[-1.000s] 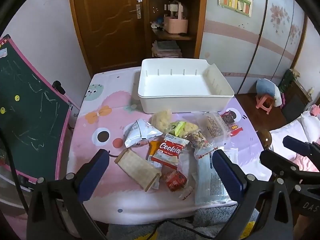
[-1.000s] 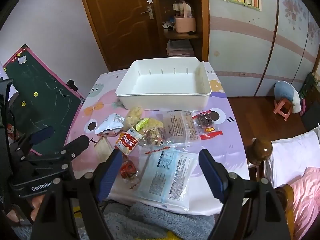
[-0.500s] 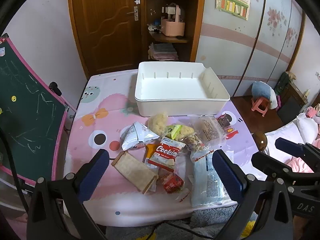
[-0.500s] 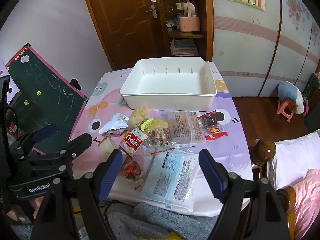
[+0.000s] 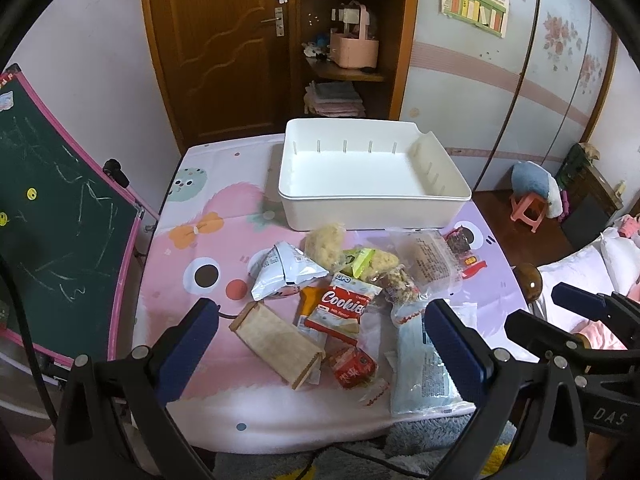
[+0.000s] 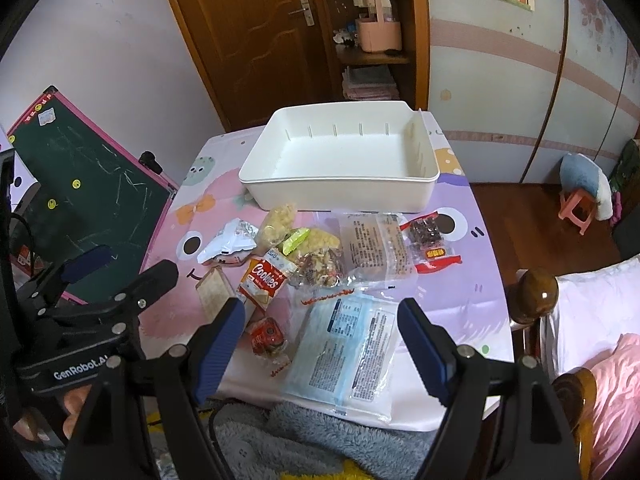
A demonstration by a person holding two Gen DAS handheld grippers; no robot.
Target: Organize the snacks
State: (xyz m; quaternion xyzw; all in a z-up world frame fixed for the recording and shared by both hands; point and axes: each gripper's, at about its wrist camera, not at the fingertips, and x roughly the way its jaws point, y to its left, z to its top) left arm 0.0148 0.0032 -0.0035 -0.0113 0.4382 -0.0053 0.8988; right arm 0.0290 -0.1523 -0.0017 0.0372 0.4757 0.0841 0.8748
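Observation:
An empty white bin (image 5: 372,172) stands at the far side of the table, also in the right wrist view (image 6: 340,164). A pile of snacks lies in front of it: a red Cookies pack (image 5: 344,308), a silver bag (image 5: 284,268), a tan wafer pack (image 5: 276,340), a small red pack (image 5: 354,366), a clear cracker bag (image 6: 376,244) and a large blue-white flat pack (image 6: 344,352). My left gripper (image 5: 320,344) is open and empty above the table's near edge. My right gripper (image 6: 320,344) is open and empty over the blue-white pack.
A green chalkboard (image 5: 52,220) leans at the table's left. A bed post (image 6: 536,288) and bedding (image 6: 600,320) are at the right. A wooden door (image 5: 224,40) and shelf (image 5: 352,48) stand behind the table. A grey rug (image 6: 304,440) lies below the near edge.
Both grippers have moved slightly back and up, so the table and bin sit a bit farther away. The snacks have not moved.

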